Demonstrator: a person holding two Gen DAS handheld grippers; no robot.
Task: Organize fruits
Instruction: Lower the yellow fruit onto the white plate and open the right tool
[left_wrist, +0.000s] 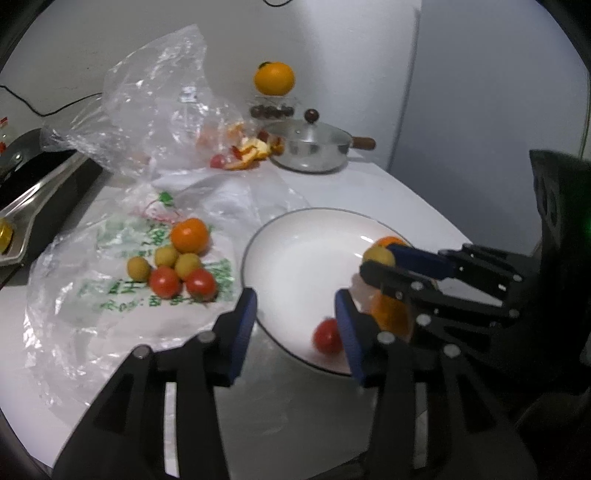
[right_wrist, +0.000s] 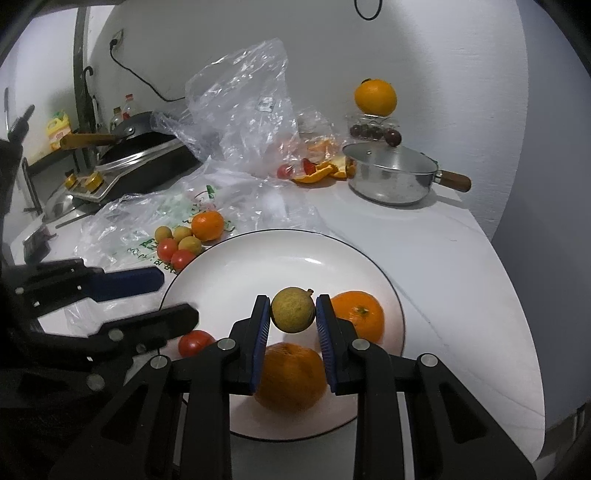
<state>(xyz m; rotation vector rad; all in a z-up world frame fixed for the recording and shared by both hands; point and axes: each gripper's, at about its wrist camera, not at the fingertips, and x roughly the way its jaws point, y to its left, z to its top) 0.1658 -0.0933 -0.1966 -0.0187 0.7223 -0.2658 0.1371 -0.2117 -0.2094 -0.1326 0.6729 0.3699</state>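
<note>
The right tongs (right_wrist: 291, 314) are clamped on a small yellow-green longan (right_wrist: 293, 309), held above the white plate (right_wrist: 258, 266), its stub of stem pointing up and to the right; the fruit is nearly round, so no long axis can be told. Under it two tangerines (right_wrist: 291, 376) lie in the plate's near right part, and a cherry tomato (right_wrist: 195, 342) lies at its near left rim. The left tongs (left_wrist: 295, 314) stand apart with nothing between them, over the plate's left rim. The plate sits near the counter's (right_wrist: 461, 277) front edge. To its left, on a printed plastic bag (left_wrist: 110, 295), more fruit (left_wrist: 173, 258) lies in a cluster.
</note>
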